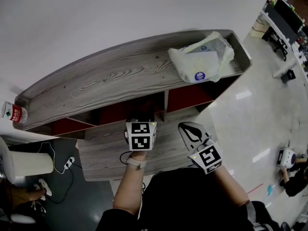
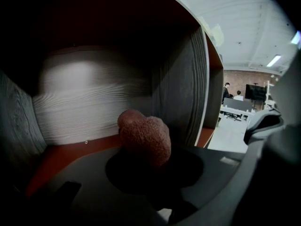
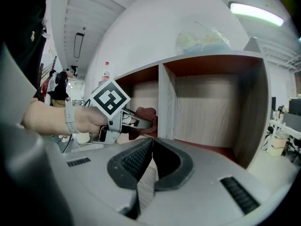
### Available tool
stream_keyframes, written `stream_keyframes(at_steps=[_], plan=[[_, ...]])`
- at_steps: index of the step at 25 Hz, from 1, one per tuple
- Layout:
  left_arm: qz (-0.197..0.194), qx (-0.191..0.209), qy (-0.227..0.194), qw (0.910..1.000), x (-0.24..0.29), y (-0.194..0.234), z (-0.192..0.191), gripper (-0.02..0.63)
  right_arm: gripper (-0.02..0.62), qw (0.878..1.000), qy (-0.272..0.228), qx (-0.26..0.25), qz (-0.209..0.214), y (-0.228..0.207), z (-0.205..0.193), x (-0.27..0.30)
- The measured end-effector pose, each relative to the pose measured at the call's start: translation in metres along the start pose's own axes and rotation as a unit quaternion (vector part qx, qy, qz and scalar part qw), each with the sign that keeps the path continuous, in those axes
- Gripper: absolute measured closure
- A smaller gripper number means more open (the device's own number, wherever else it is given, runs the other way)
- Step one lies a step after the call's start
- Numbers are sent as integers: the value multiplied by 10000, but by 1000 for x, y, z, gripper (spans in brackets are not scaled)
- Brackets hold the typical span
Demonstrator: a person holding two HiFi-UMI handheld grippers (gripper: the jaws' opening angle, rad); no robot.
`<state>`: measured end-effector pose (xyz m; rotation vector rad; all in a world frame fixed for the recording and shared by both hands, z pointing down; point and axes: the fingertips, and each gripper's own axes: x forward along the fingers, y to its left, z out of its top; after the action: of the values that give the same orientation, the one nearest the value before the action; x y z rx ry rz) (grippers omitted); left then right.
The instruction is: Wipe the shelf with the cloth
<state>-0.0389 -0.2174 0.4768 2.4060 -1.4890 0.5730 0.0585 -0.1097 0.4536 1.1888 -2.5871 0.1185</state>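
Dim, perhaps motion-blurred shelf compartment (image 2: 84,98); bright ceiling strip (image 3: 256,12); fisheye-warped edges.

A plastic bag (image 1: 202,57) lies atop the wooden shelf (image 1: 106,78).

Bunched reddish-brown cloth (image 2: 143,138) in middle compartment of grey wooden shelf (image 1: 120,76).

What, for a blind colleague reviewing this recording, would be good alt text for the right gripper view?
The left gripper, in a hand, holds a reddish-brown cloth at the mouth of a wooden shelf compartment with a red floor. In the foreground the right gripper is shut and empty; a plastic bag lies on top of the shelf.
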Motion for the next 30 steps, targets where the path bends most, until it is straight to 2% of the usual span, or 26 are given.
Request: stream_keyframes(at_steps=[6,11,16,23,30], plan=[[-179,111,99,9997,8,-28,3,512,598,9998,28,66,-167,-6,-7,-15],[-143,-65,158,9998,12,-20,6,512,598,9998,86,49,-194,-7,-8,-22],[31,-25,205,9998,9,-9,4,512,598,9999,32,85,-135,-2,-8,-20],[469,-404,159,9980,-14,42,-8,512,598,9999,33,58,90,16,-5,-6],[1084,-704,139,9915,-50,106,-28,512,598,9992,50,-5,397,41,-1,16]])
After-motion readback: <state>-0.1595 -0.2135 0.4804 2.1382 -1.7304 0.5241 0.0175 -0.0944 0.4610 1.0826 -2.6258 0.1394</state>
